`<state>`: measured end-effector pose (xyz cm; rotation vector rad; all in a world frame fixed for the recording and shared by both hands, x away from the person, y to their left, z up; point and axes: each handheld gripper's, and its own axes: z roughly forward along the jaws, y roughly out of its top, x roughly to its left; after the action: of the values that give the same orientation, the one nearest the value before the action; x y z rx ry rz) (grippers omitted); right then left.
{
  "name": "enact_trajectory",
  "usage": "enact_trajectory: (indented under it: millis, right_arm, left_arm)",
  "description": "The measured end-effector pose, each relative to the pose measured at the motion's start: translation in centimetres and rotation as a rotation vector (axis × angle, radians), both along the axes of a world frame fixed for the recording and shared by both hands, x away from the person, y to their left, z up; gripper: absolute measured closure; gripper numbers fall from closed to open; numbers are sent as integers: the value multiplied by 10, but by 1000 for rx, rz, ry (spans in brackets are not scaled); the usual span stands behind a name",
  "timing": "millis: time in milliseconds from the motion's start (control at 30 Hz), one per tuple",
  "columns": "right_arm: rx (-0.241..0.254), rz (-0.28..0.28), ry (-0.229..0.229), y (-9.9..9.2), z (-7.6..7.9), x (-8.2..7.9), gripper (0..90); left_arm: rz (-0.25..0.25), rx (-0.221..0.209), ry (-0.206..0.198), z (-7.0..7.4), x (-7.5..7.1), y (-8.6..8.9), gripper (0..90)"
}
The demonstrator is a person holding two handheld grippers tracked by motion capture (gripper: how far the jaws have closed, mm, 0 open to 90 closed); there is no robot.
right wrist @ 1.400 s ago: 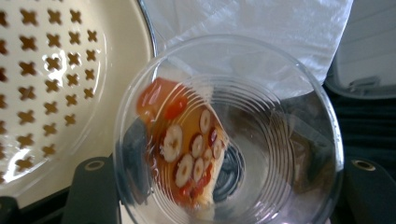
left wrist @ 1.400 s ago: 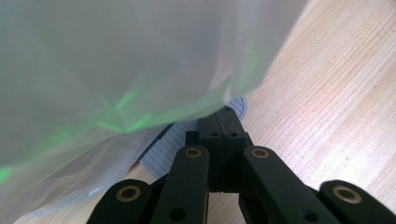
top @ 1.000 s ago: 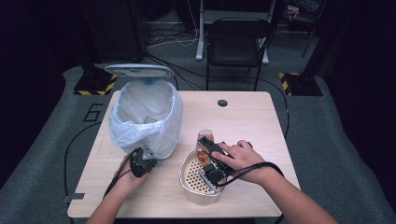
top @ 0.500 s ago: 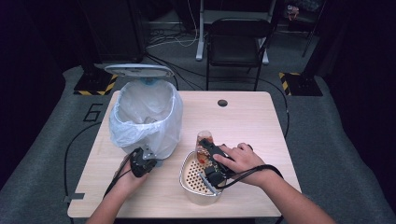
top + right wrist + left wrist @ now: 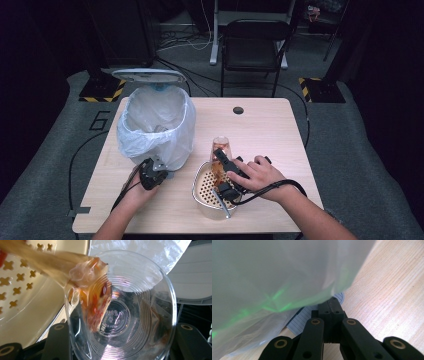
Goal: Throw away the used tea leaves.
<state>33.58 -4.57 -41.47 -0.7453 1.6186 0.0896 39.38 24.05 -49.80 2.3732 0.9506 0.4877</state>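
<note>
My right gripper [image 5: 220, 159] is shut on a clear plastic cup [image 5: 220, 146] and holds it tipped on its side over a cream perforated strainer basket [image 5: 202, 192] near the table's front edge. In the right gripper view the cup [image 5: 130, 315] sits between the two jaws, and brownish liquid with red and orange bits [image 5: 93, 297] runs out of its mouth towards the strainer [image 5: 22, 292]. My left gripper [image 5: 152, 172] rests beside the foot of the bagged bin [image 5: 157, 125]. Its fingertips [image 5: 331, 307] are pressed together under the white bag [image 5: 274, 277], with nothing seen between them.
The bin's grey lid [image 5: 148, 75] stands open behind the bag. A lined white label [image 5: 298, 323] lies on the wooden table [image 5: 270, 135] under the bag's edge. A cable hole [image 5: 238, 110] sits at the table's back, and a black chair [image 5: 255, 45] stands beyond.
The right hand has tipped the cup a little further over the strainer and the contents are spilling out. The left gripper has stayed by the bin.
</note>
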Motion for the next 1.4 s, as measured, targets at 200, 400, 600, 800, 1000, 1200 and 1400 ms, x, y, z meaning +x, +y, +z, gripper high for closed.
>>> enact_trajectory:
  millis: [200,400,600,800,1000,1200,1400]
  right_arm:
    - [-88,12,-127,-3,-14,-7,421]
    - [-8,-1,-194,-8,-25,-12,416]
    - [-145,65,-288,-5,-13,-11,413]
    - [-140,64,-287,-4,-13,-12,412]
    - [-135,71,-300,-3,-12,-12,412]
    - [-142,64,-282,-3,-11,-11,412]
    - [-133,67,-279,-3,-9,-12,412]
  left_arm:
    - [9,-5,6,0,0,0,900]
    - [5,-6,1,0,0,-1,900]
    - [7,-13,-4,-1,0,-1,900]
    - [-2,-5,-4,0,0,0,900]
    - [-3,0,-2,0,0,0,900]
    - [-2,-5,-3,0,0,0,900]
    - [0,-2,-3,0,0,0,900]
